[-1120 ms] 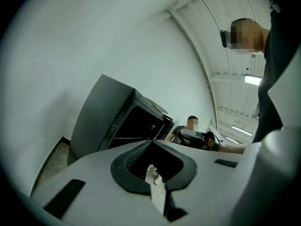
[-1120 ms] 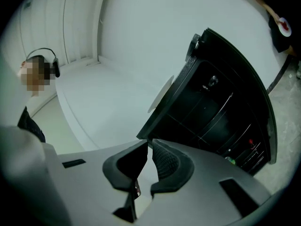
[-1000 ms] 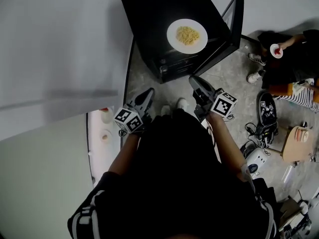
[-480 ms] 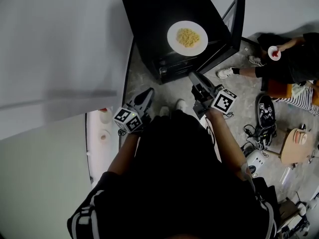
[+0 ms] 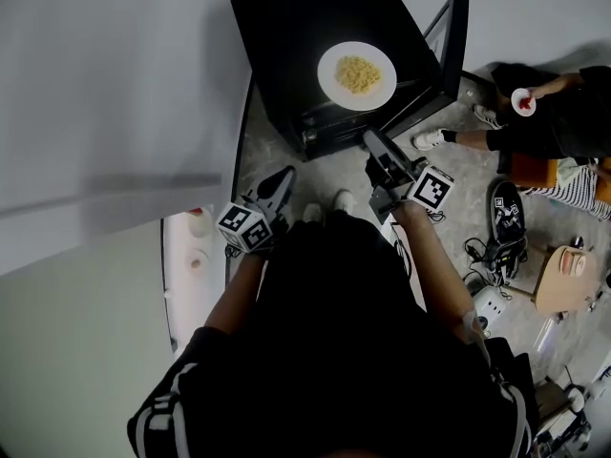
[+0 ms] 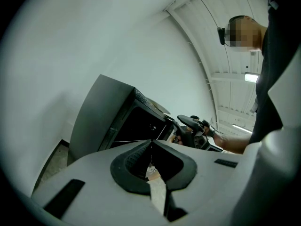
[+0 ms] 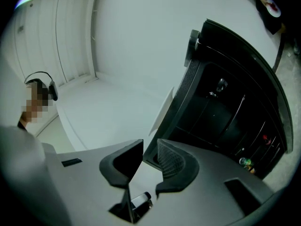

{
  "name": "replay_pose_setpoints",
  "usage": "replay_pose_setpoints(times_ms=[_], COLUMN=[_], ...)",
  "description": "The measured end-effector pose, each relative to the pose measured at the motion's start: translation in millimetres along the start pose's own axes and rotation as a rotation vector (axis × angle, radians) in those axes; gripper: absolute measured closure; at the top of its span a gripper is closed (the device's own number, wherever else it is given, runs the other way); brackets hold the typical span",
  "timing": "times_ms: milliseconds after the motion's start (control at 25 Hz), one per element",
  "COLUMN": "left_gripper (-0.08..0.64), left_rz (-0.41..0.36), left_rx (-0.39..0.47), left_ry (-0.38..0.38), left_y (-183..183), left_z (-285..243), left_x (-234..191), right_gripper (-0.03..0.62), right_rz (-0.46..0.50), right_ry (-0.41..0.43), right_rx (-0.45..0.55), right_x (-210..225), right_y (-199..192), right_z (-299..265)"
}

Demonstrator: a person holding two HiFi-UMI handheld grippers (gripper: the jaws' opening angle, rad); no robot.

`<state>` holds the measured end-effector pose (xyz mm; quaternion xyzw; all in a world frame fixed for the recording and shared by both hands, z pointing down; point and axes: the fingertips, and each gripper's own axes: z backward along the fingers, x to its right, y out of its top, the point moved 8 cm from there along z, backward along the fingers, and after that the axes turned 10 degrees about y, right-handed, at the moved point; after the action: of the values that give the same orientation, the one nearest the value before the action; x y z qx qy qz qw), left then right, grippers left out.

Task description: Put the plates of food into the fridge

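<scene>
Right gripper [image 5: 369,141], its empty jaws just opening, and left gripper [image 5: 284,177], jaws pressed together, faced the open mini fridge [image 5: 286,36], whose top carried the plate of food [image 5: 357,74], not yet shelved inside.

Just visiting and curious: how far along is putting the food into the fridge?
Done: the fridge door stands open. In hand: nothing; the right gripper has just been opening its jaws, nothing between them; the left gripper is shut. Left: the plate sits on top of the fridge, not yet inside.
</scene>
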<state>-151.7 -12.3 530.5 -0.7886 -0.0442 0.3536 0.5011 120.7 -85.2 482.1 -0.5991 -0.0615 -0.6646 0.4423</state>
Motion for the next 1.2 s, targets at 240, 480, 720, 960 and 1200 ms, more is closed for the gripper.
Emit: replay_pose_setpoints(times_ms=[240, 480, 720, 960, 1200], left_gripper=[0.538, 0.538, 0.538, 0.538, 0.538], left_rz=[-0.001, 0.008, 0.015, 0.009, 0.030], left_rx=[-0.008, -0.007, -0.004, -0.006, 0.011], left_ry=[0.012, 0.031, 0.041, 0.050, 0.047], left_y=[-0.1, -2.4, -3.6, -3.2, -1.4], left_z=[-3.5, -5.0, -5.8, -8.3, -8.8], left_x=[-1.9, -3.0, -2.5, -2.7, -2.6], right_gripper=[0.487, 0.465, 0.423, 0.417, 0.417], right_rz=[-0.045, -0.113, -0.229, -0.272, -0.321], right_ry=[0.038, 0.060, 0.026, 0.019, -0.010], right_rx=[0.036, 0.073, 0.176, 0.218, 0.244], right_x=[2.8, 10.4, 15.2, 13.8, 19.1], right_y=[8.5, 12.9, 22.2, 28.8, 32.3], right_z=[-8.1, -11.8, -13.4, -18.9, -19.3])
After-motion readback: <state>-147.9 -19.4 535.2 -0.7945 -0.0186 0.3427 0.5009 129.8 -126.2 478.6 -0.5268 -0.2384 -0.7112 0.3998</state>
